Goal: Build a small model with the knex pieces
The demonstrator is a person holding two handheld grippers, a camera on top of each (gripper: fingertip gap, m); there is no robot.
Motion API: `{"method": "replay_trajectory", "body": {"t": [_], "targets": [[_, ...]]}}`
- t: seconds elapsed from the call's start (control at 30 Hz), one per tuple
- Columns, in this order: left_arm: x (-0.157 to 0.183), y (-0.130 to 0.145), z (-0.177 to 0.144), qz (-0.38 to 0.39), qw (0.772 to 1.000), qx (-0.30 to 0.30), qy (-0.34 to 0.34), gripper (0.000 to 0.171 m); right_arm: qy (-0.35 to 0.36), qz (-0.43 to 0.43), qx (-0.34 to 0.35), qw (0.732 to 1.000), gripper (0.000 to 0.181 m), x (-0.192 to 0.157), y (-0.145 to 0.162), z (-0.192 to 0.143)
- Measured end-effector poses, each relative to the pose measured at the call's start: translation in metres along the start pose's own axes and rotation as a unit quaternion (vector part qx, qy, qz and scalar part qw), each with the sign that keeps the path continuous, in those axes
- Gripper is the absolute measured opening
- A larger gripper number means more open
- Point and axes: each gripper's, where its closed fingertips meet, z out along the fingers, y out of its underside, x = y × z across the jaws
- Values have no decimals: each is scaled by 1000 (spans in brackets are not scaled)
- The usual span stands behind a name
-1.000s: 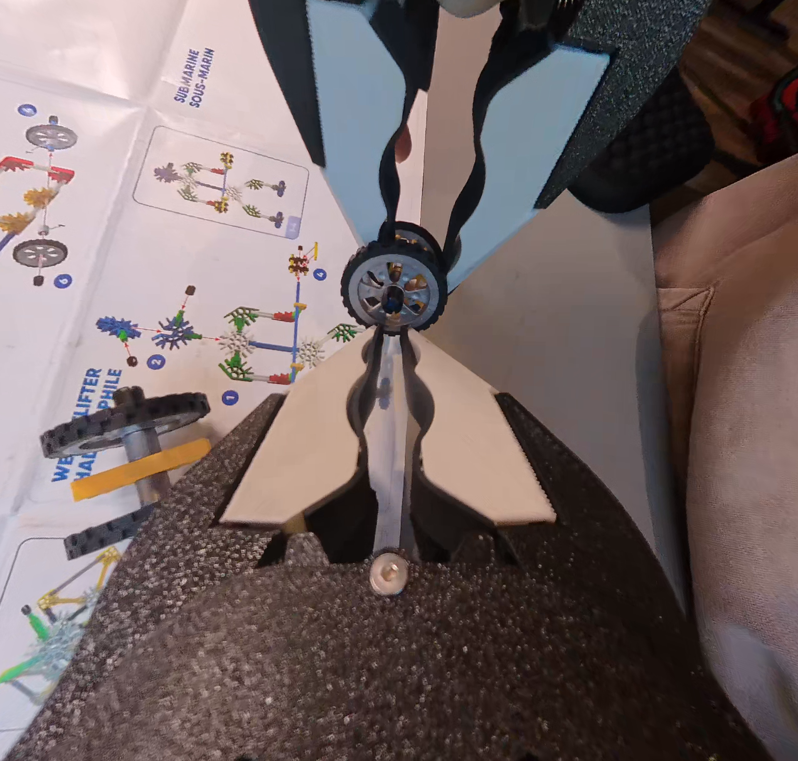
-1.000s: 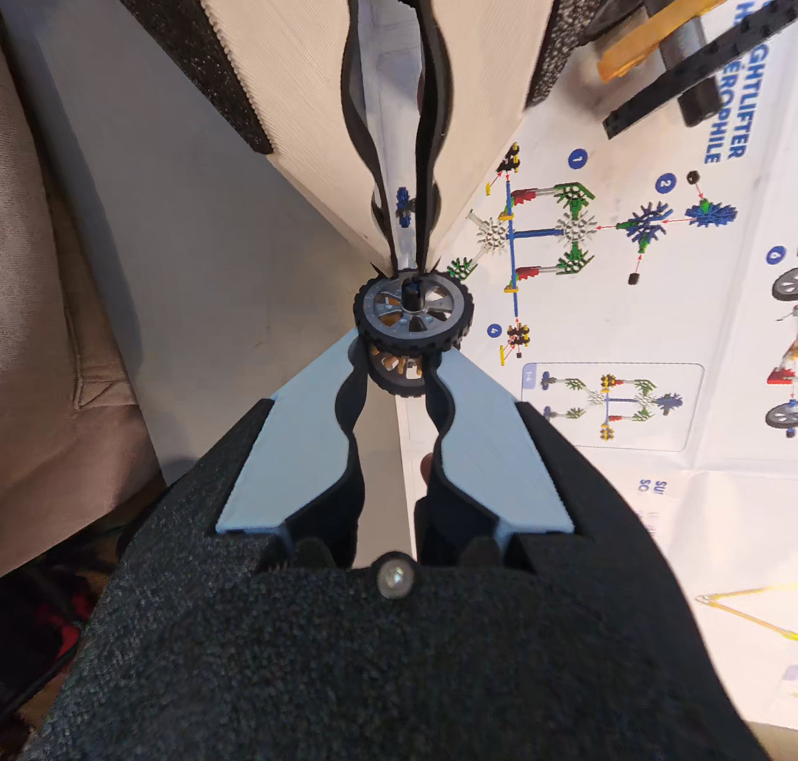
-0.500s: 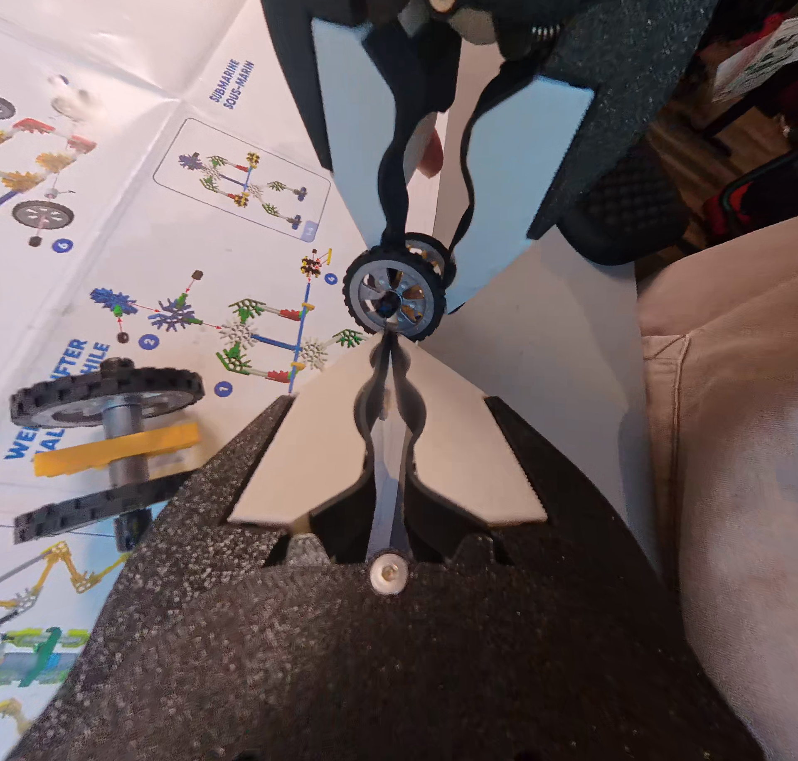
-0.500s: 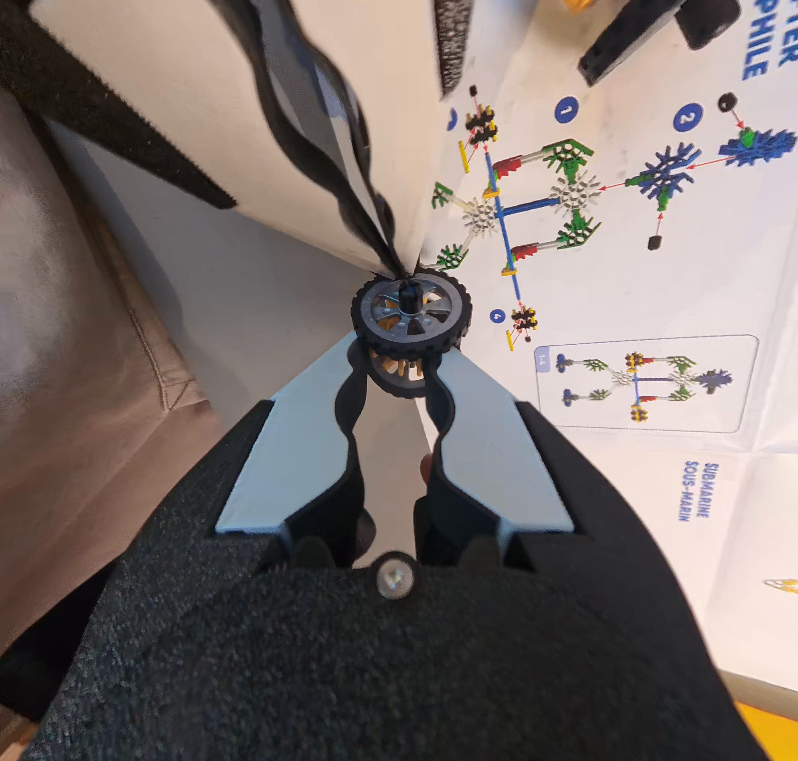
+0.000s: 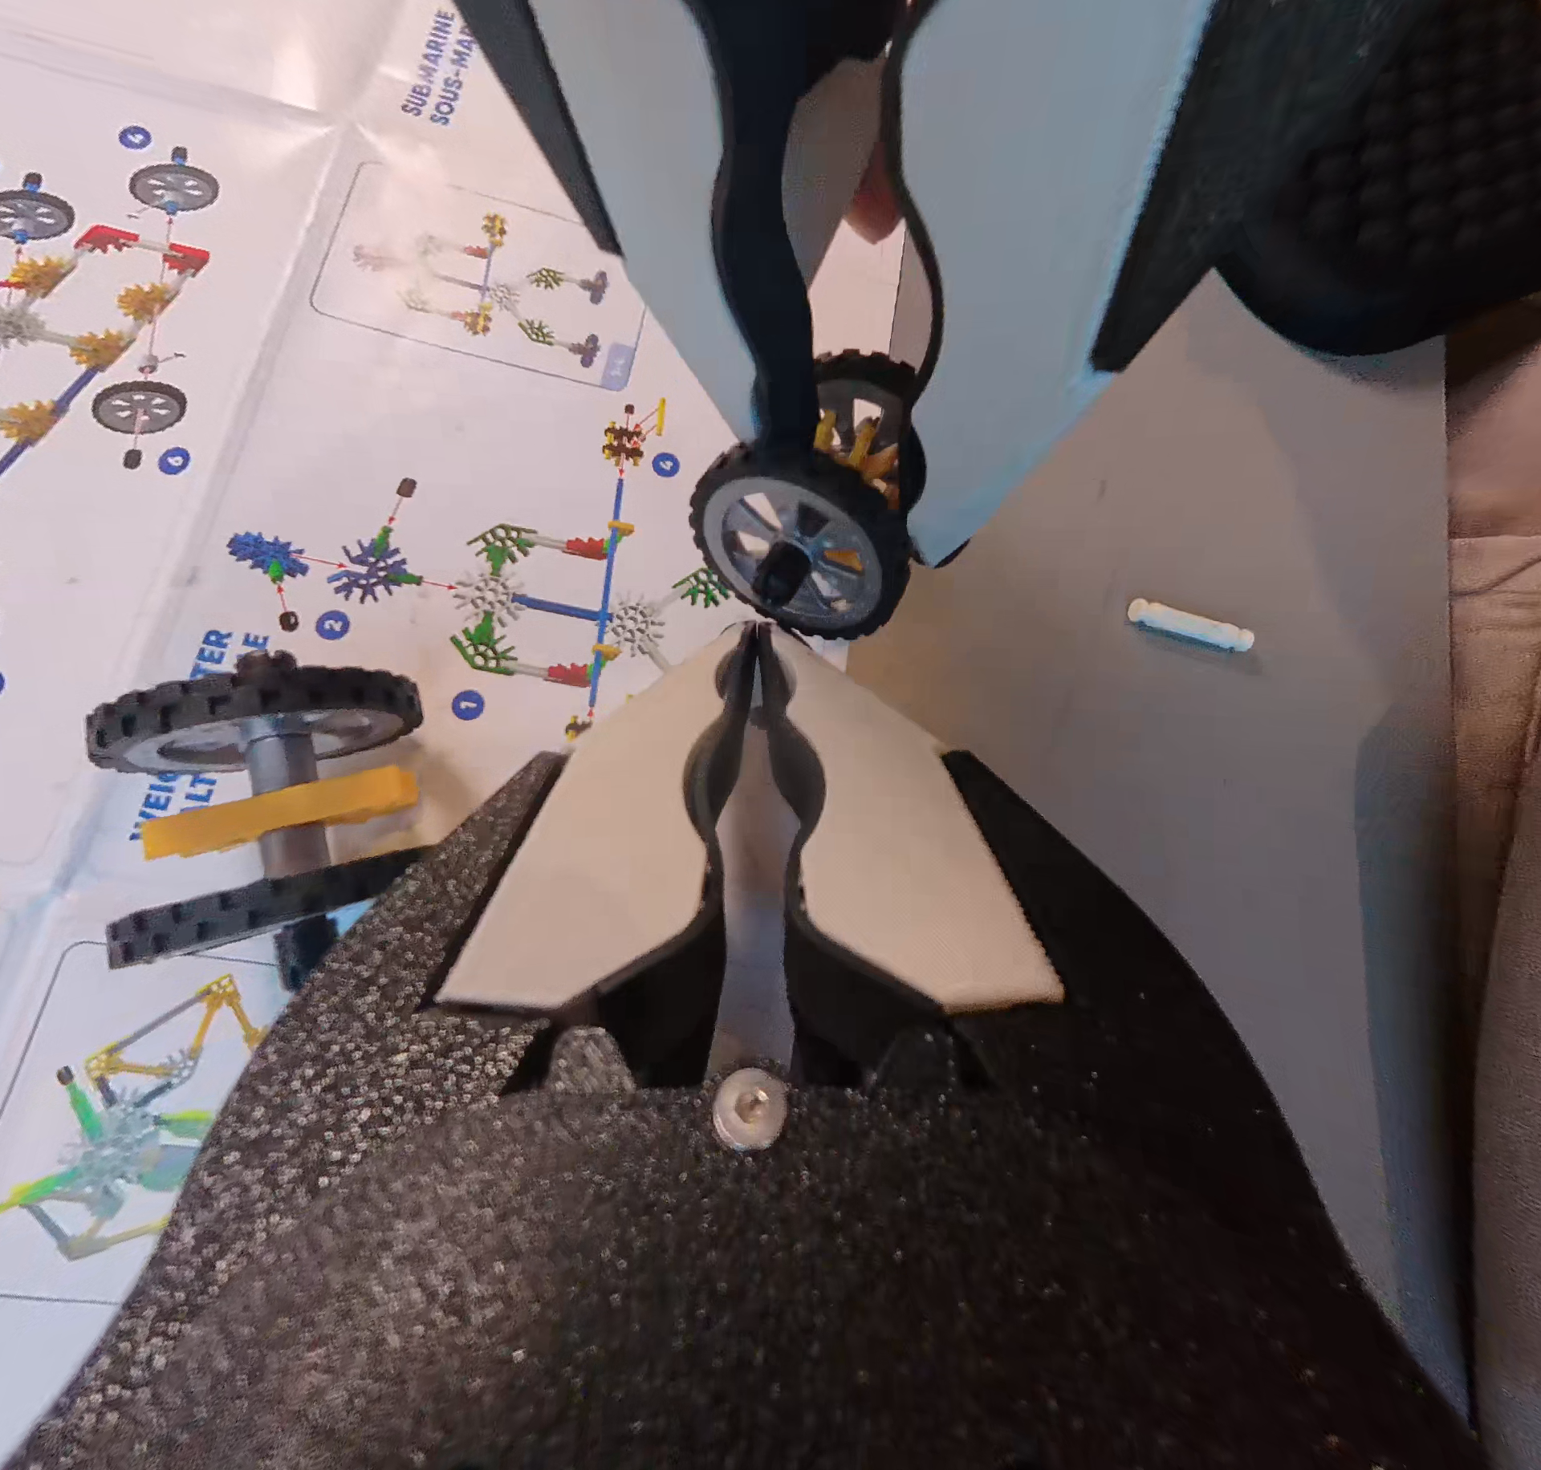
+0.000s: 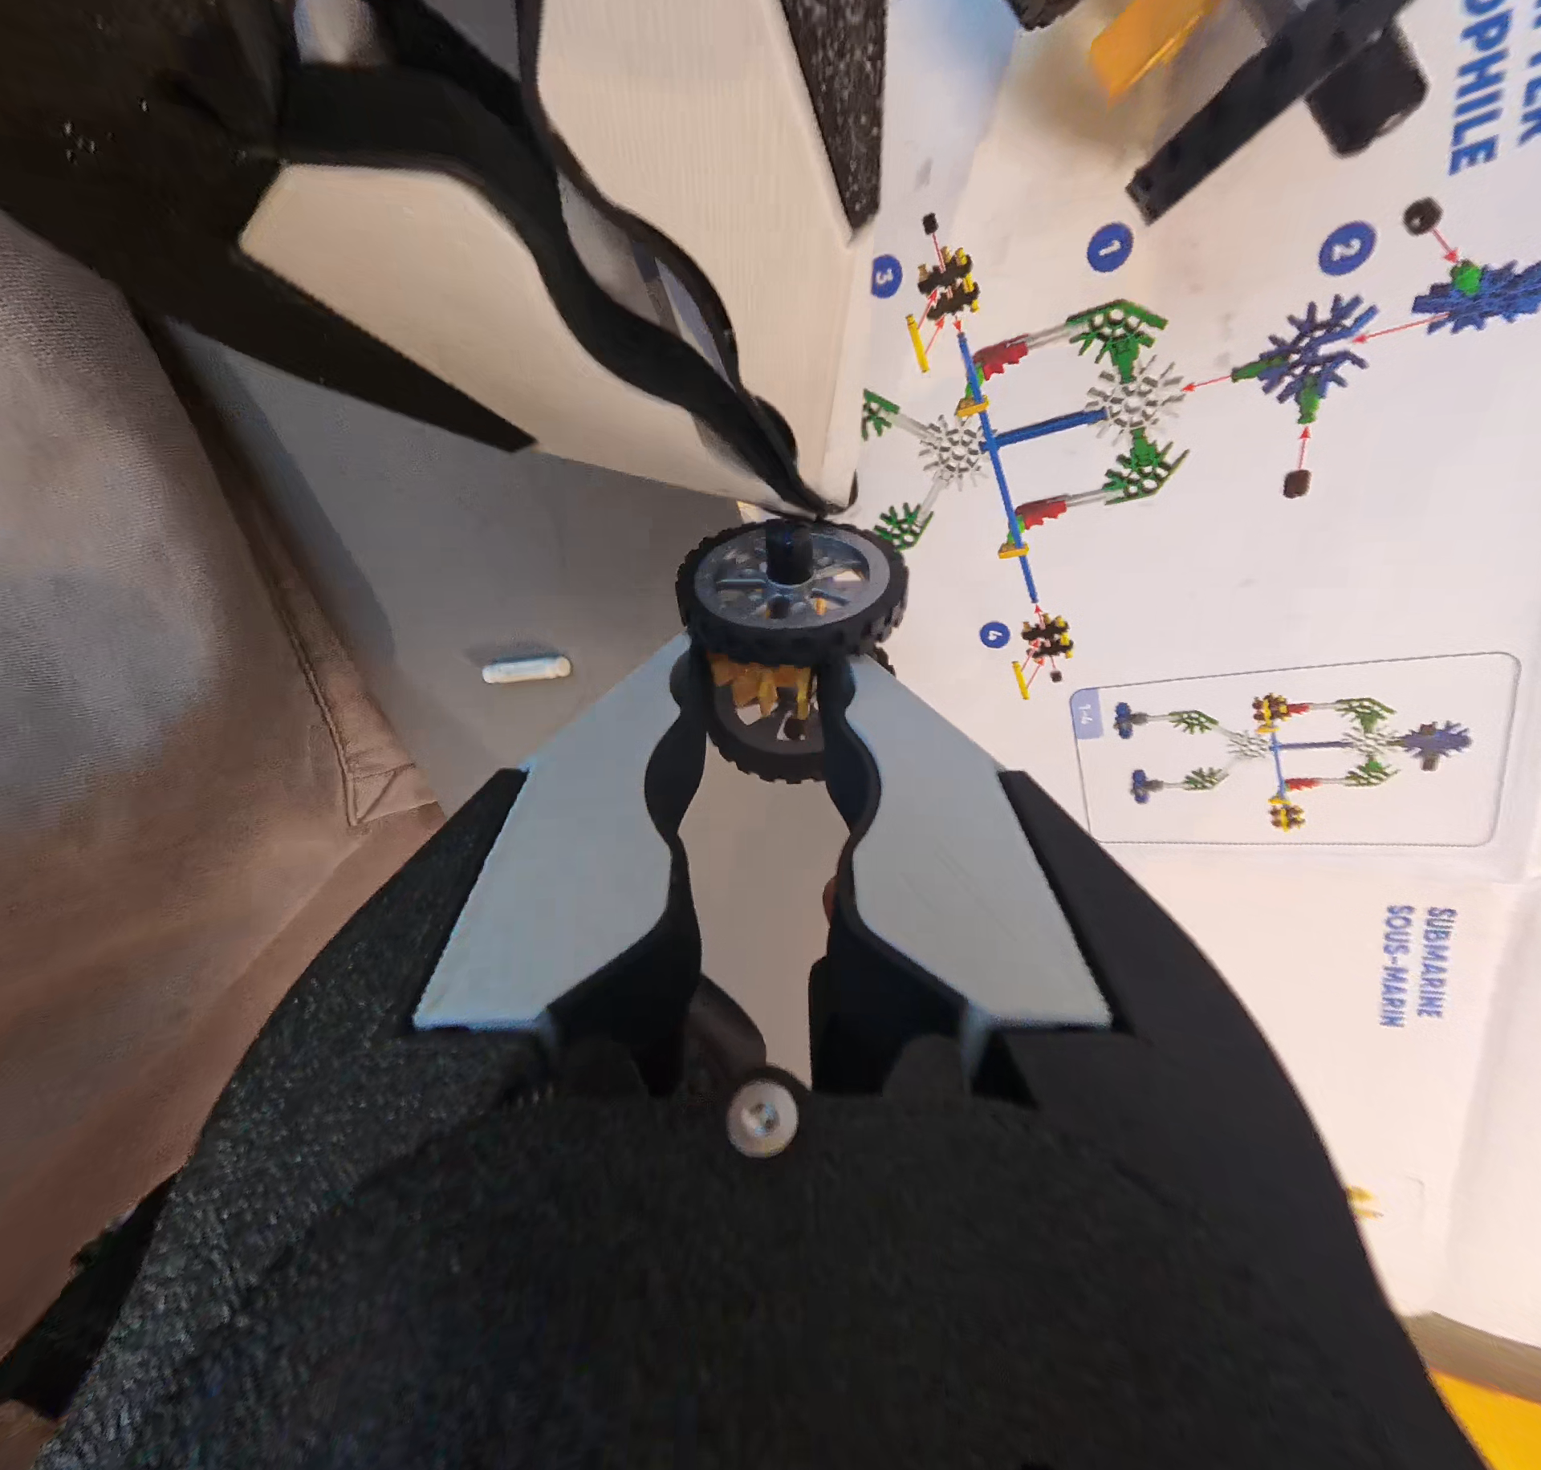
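Black-tyred, the small two-wheel assembly (image 6: 788, 630) is sitting clenched in the right gripper (image 6: 771, 680), its fingers pinching the yellow connector between the wheels; the left gripper (image 5: 755, 638) is closed on nothing, tips just at the hub peg; a sideways knock there could be twisting the wheels loose; a white rod (image 5: 1191, 624) is lying nearby on the grey table (image 5: 1251, 846); the instruction sheet (image 5: 292, 513) is carrying blue printed headings and numbered steps.

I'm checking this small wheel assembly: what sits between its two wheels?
Between the two small wheels held by the right gripper, yellow connector pieces show. The axle joining them is hidden by the wheels and the gripper's fingers.
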Motion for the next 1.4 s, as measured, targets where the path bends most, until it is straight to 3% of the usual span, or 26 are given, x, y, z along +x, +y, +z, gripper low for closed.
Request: {"method": "replay_trajectory", "body": {"t": [0.17,0.3,0.43,0.53,0.6,0.73,0.93,1.0,1.1,1.2,1.27,1.4], "targets": [[5,-16,-19,-6,998,54,38,17,-17,8,113,993,23,3,5,-14],[35,-34,-31,55,989,100,89,21,40,29,220,974,23,39,15,-37],[91,-35,3,98,983,63,139,40,124,70,278,950,23,86,40,-42],[120,-28,31,125,982,22,143,54,127,95,320,934,23,92,50,-40],[124,-24,45,139,983,-1,120,55,130,100,341,926,23,91,54,-39],[120,-24,53,174,982,-16,74,32,139,101,358,918,22,90,61,-38],[117,-23,51,178,982,-9,58,31,140,91,369,914,23,86,64,-37],[113,-23,44,168,984,-1,53,31,141,84,380,910,31,84,63,-41],[95,-33,13,129,990,39,31,31,137,70,397,905,43,76,63,-45],[38,-46,-58,94,988,95,-82,31,146,62,402,902,45,74,67,-44],[-23,-40,-125,53,970,121,-205,31,162,61,398,901,44,77,71,-42],[-119,16,-254,-58,908,133,-393,31,180,52,402,896,36,80,73,-42]]}}
